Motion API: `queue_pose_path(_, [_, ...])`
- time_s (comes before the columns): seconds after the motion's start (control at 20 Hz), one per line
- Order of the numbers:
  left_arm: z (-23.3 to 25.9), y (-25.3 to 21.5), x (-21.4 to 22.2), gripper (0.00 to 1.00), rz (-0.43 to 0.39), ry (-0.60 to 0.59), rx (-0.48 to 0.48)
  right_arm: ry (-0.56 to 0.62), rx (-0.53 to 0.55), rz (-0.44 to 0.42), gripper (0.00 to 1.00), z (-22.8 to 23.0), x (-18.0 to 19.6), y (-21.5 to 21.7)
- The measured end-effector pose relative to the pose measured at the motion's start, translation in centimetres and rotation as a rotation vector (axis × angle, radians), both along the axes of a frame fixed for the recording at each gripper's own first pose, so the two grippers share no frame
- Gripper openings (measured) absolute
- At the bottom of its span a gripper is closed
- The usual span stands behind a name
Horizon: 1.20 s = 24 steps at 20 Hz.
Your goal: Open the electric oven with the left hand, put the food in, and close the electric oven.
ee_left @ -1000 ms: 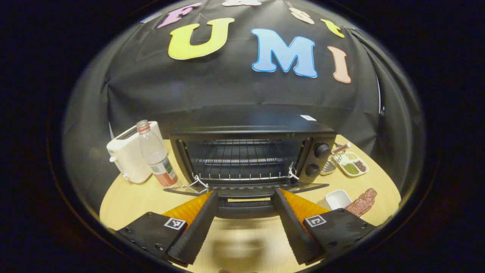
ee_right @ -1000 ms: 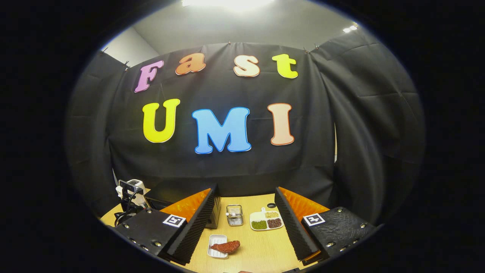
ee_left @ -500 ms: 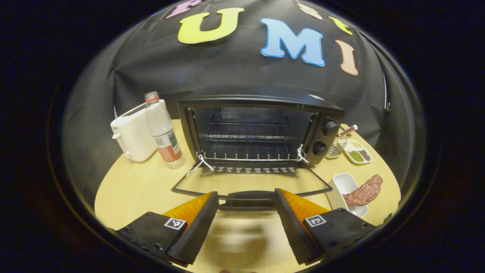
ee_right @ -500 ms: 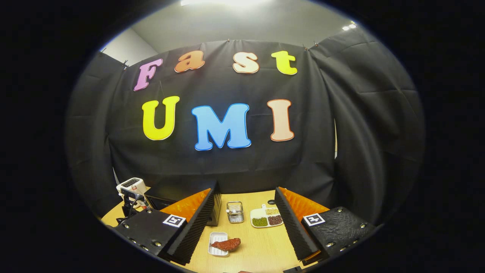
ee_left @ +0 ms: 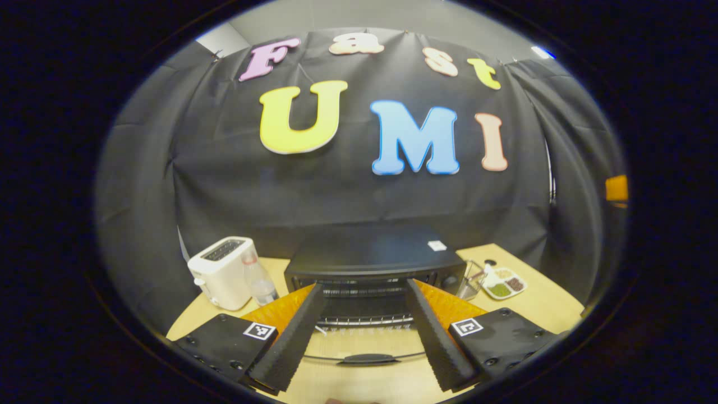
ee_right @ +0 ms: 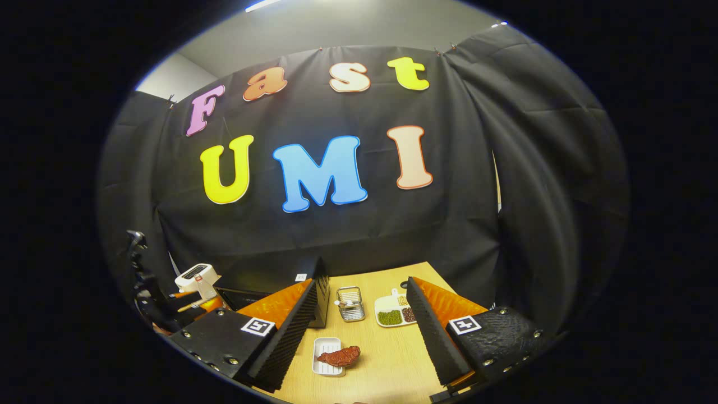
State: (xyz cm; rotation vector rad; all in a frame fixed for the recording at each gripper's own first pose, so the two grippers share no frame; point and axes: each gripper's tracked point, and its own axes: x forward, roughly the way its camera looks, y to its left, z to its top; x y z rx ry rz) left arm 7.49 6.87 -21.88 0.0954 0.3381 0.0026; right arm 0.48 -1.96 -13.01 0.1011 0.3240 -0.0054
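On the light wooden table (ee_left: pixel 521 314) the black electric oven (ee_left: pixel 373 255) stands with its long side running across the left gripper view and its mouth facing the camera. Its door (ee_left: pixel 367 342) is folded all the way down, lying flat on the table toward the viewer, with the handle (ee_left: pixel 367 358) at the near edge and the wire rack (ee_left: pixel 364 321) visible inside the opening. The left gripper (ee_left: pixel 362 367) hangs above the door's near edge with its fingers spread wide and nothing between them; the handle lies in the gap but neither finger touches it. To the left of the oven stand a white toaster (ee_left: pixel 221 272) and, just beside it, a clear plastic bottle (ee_left: pixel 259 280). To the oven's right are a small wire basket (ee_left: pixel 468 283) and a divided white dish of beans (ee_left: pixel 504 285). In the right gripper view the right gripper (ee_right: pixel 364 362) is also wide apart and holds nothing. Between its fingers, farther off on the table, the food (ee_right: pixel 339 356), a reddish-brown piece of meat, lies partly on a small white tray (ee_right: pixel 325 365) and partly over the tray's right edge, its long axis running roughly left to right across the view, at an angle to the tray's length. The meat sits in front of the oven's right end (ee_right: pixel 321 292), with the basket (ee_right: pixel 350 303) and the bean dish (ee_right: pixel 394 310) behind it.
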Motion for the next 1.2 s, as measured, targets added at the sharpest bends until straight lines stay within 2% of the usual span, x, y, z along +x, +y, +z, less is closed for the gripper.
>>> queue_pose_path(0.1, [3.8,-0.8,0.0,1.0,-0.01,-0.07,-0.012,0.063,0.054,0.001,0.97,-1.9,0.2,-0.4])
queue_pose_path(0.15, [5.9,-1.3,0.0,0.92,-0.012,-0.103,-0.02,0.087,0.076,0.007,0.97,-2.6,0.4,-0.3])
queue_pose_path(0.25, [9.6,-2.0,-0.4,0.93,-0.016,-0.166,-0.031,0.134,0.101,0.031,0.97,-4.5,0.6,-0.2])
queue_pose_path(0.35, [12.4,-2.8,-1.0,1.0,-0.015,-0.207,-0.044,0.185,0.114,0.059,0.97,-6.8,0.8,-0.3])
queue_pose_path(0.4, [13.4,-2.9,-1.2,1.0,-0.009,-0.22,-0.05,0.209,0.121,0.069,0.97,-7.9,0.8,-0.4])
queue_pose_path(0.5, [15.1,-2.9,-1.6,0.92,0.009,-0.237,-0.067,0.251,0.134,0.069,0.97,-10.2,0.9,-0.9])
queue_pose_path(0.6, [16.6,-2.6,-2.0,0.92,0.031,-0.265,-0.075,0.298,0.163,0.076,0.97,-12.5,1.0,-1.0])
queue_pose_path(0.7, [17.6,-2.3,-2.3,1.0,0.049,-0.285,-0.064,0.362,0.209,0.096,0.97,-15.5,1.0,-0.5])
queue_pose_path(1.0, [16.8,-0.9,-3.8,1.0,0.123,-0.244,-0.01,0.53,0.389,0.155,0.98,-23.8,1.1,1.8])
queue_pose_path(1.2, [17.0,0.0,-4.8,1.0,0.173,-0.235,0.025,0.617,0.494,0.143,0.98,-27.9,1.5,2.5])
